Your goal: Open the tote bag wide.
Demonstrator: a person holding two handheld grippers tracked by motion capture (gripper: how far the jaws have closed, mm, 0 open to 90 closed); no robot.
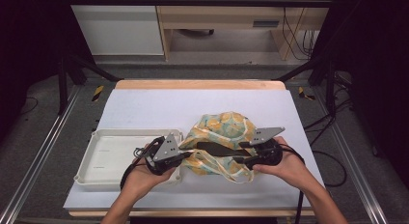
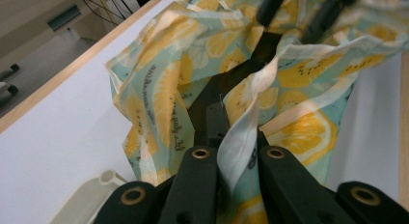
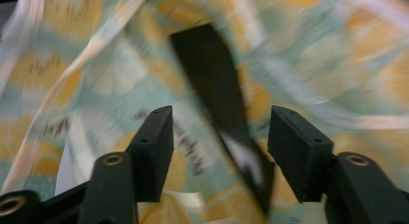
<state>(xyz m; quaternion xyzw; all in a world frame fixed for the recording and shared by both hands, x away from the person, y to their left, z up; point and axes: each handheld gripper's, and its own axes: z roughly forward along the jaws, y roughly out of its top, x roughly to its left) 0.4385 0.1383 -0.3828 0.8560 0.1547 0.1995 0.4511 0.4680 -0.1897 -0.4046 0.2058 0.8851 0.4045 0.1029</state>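
Soft lemon-print cloth bag [image 1: 223, 137], matt and crumpled, with a pale woven cloth strap [image 2: 243, 137]. Beside it, a smooth off-white plastic tray [image 1: 113, 156] with a faint sheen. Underneath, a matt white table cover [image 1: 154, 108], edged in pale wood.

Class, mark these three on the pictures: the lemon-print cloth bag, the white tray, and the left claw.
lemon-print cloth bag [image 1: 226, 125]: high view, on its upper printed cloth.
white tray [image 1: 103, 134]: high view, on its far rim.
left claw [image 2: 235, 159]: left gripper view, midway between its tips, which pinch the bag's pale edge.
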